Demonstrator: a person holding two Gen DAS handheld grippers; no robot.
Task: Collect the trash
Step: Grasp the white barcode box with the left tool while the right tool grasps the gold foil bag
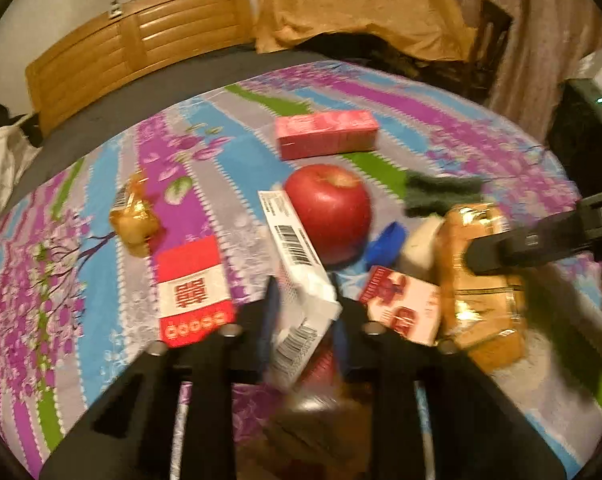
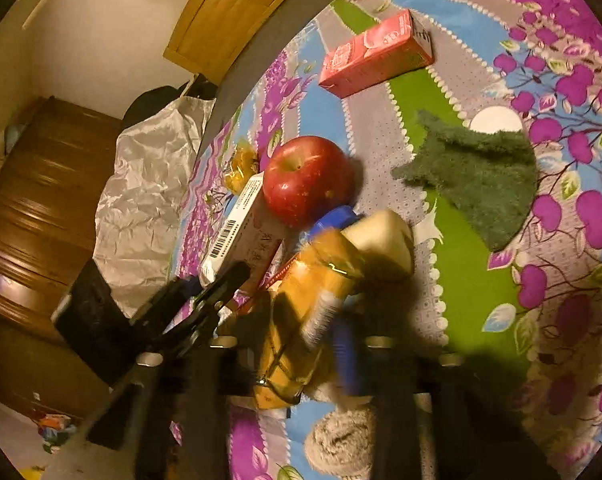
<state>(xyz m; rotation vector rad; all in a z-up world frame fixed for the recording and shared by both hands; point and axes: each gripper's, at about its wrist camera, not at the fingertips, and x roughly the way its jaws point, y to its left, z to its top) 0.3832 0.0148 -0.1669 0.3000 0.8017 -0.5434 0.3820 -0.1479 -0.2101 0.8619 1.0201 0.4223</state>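
Red box (image 1: 195, 290) bears 囍 (double happiness).

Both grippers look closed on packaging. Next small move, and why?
Probably lift both straight up a little. The left gripper is shut on the white barcoded carton, and the right gripper is shut on the crinkly orange-gold wrapper. Both items sit tight against the red apple and the red-and-white box, so dragging sideways would likely knock those.

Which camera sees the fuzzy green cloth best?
The right wrist view: the fuzzy dark green cloth lies whole and unobstructed on the flowered bedsheet. In the left wrist view it is only a blurred strip behind the round red apple.
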